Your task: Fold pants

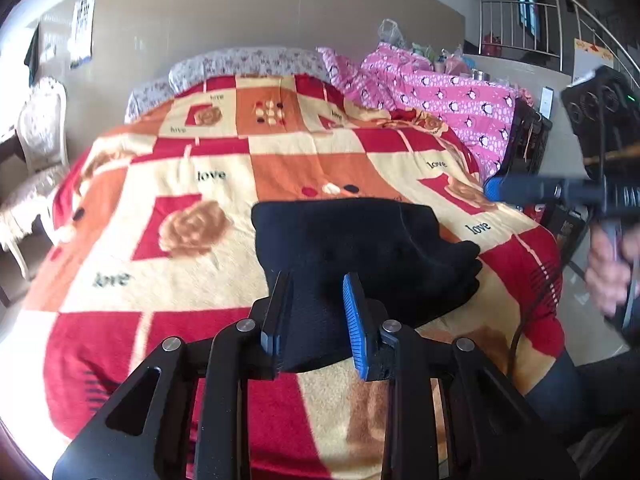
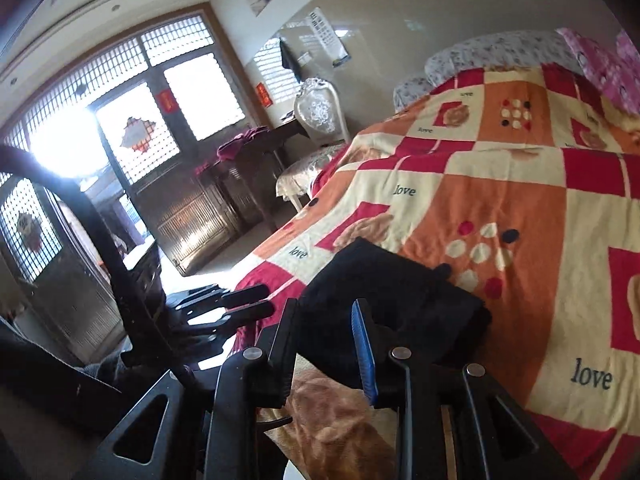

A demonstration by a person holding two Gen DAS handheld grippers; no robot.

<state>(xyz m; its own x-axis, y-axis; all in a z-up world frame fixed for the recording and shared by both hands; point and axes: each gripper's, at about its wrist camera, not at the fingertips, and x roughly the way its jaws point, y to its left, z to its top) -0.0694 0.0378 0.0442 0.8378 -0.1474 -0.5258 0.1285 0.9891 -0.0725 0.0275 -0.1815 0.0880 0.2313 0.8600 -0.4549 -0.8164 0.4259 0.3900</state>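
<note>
The black pants (image 1: 360,256) lie folded into a thick stack on the patchwork blanket (image 1: 200,184) near the bed's front edge. My left gripper (image 1: 318,280) is open, its jaws apart, hovering over the stack's near edge with nothing between them. My right gripper (image 2: 324,308) is open too, held above the near end of the pants (image 2: 384,292) in the right wrist view. It also shows in the left wrist view (image 1: 496,190) at the right, away from the stack. The left gripper (image 2: 256,300) shows at the left in the right wrist view.
A pink penguin-print quilt (image 1: 440,92) lies bunched at the bed's far right. Floral pillows (image 1: 248,62) sit at the head. A white ornate chair (image 2: 320,116) and a dark cabinet (image 2: 224,196) stand left of the bed. A stair railing (image 1: 532,20) is at the far right.
</note>
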